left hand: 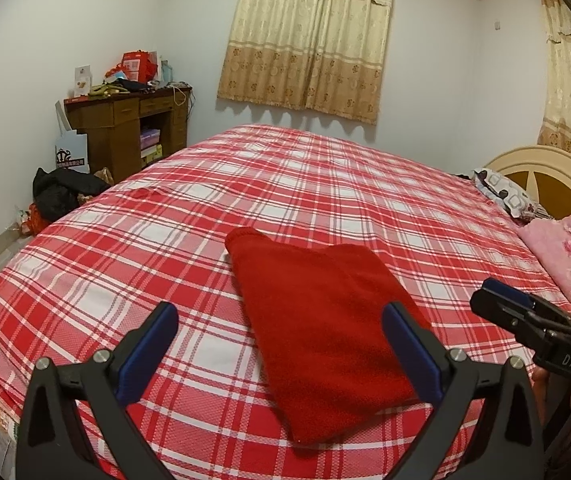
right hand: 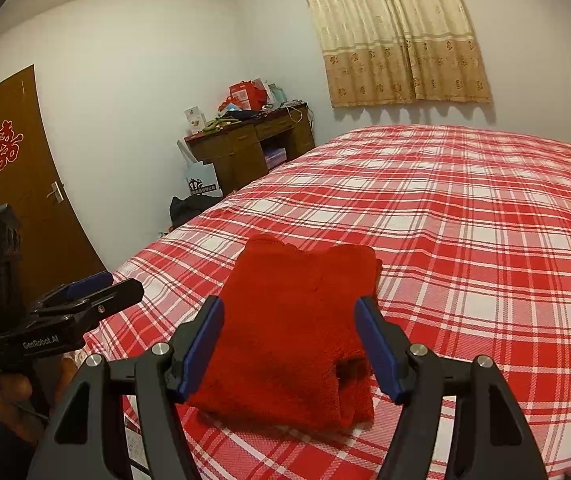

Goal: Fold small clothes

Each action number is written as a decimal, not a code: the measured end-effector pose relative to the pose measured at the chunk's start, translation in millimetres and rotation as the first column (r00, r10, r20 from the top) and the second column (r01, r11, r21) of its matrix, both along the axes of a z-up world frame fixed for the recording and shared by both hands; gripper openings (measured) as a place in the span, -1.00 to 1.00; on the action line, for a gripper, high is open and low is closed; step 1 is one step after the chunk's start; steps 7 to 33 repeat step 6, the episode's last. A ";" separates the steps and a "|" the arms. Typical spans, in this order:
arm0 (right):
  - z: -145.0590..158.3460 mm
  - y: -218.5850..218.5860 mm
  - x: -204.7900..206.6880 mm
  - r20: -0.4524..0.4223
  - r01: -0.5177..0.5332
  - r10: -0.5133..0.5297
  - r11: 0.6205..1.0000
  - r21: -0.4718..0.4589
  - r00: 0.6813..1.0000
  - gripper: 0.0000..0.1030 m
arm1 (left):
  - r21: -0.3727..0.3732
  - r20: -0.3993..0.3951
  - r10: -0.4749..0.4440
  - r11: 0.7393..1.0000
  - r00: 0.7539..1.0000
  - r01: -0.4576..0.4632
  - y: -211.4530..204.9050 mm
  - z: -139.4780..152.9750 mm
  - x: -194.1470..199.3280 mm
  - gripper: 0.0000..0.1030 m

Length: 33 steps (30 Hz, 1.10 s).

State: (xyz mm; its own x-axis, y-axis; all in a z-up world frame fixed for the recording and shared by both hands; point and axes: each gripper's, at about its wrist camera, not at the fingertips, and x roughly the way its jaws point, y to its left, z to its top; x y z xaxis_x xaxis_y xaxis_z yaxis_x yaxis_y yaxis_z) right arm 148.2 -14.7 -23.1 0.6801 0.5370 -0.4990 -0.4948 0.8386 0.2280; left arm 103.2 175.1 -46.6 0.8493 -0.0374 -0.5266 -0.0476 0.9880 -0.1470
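Observation:
A red fleece garment [left hand: 321, 328] lies folded into a flat oblong on the red-and-white plaid bedspread [left hand: 285, 184]. It also shows in the right wrist view [right hand: 289, 336], with stacked layers at its near right corner. My left gripper [left hand: 281, 312] is open and empty, hovering above the garment's near left part. My right gripper [right hand: 289, 308] is open and empty, hovering over the garment's near end. The right gripper shows at the right edge of the left wrist view [left hand: 525, 320], and the left gripper shows at the left of the right wrist view [right hand: 93, 292].
A pink floral pillow [left hand: 557, 256] and a patterned pillow [left hand: 505, 192] lie by the cream headboard [left hand: 545, 172]. A cluttered wooden desk [left hand: 129, 120] stands in the far corner, with bags and dark clothes [left hand: 61, 188] on the floor. A brown door [right hand: 17, 184] is at left.

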 end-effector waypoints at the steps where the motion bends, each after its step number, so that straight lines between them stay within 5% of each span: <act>1: -0.3 0.4 0.0 -0.001 0.000 0.000 1.000 0.000 1.000 0.33 | 0.003 0.001 0.001 1.000 1.000 -0.001 0.7 0.0 0.1 1.00; 33: -2.1 0.7 0.4 -0.006 -0.001 0.001 1.000 -0.001 1.000 0.33 | 0.015 0.005 0.003 1.000 1.000 -0.004 0.8 -0.2 -0.1 1.00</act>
